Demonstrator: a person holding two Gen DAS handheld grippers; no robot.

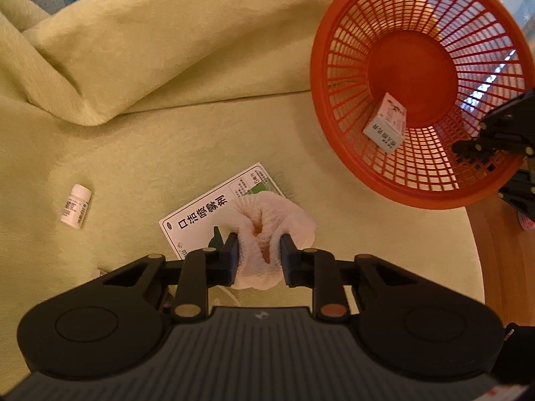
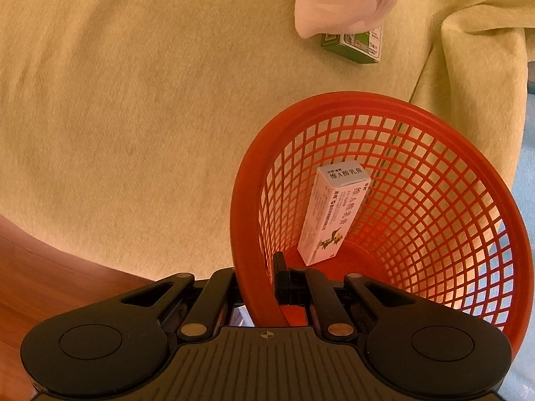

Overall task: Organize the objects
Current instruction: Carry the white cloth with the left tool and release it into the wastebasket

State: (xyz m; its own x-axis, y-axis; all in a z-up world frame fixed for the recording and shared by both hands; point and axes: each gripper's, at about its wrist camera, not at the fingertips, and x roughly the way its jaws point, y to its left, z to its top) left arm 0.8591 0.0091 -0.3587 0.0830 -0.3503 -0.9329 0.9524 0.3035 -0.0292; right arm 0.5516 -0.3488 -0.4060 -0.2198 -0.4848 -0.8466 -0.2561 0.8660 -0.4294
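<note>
Gauze [image 1: 267, 234], a soft white mesh roll, is pinched between the jaws of the left gripper [image 1: 259, 254], its middle squeezed in and its ends bulging out at twelve and six o'clock. It is judged light and yielding, unlikely to slip or break, and best held across the waist as it is now. Below it, a flat green-and-white medicine box [image 1: 207, 214] lies on the fuzzy yellow-green blanket [image 1: 167, 67], and a small white pill bottle [image 1: 75, 206] rests on its side well apart at nine o'clock. At two o'clock in the left wrist view, the red plastic lattice basket [image 1: 334, 107] is tipped toward the gauze; a stiff pale carton of ointment [image 2: 332, 212] leans inside against its wall. The right gripper [image 2: 259, 287] is clamped on the basket's rim, one finger inside and one outside. The rim is judged rigid but smooth, so a firm hold would be needed.
</note>
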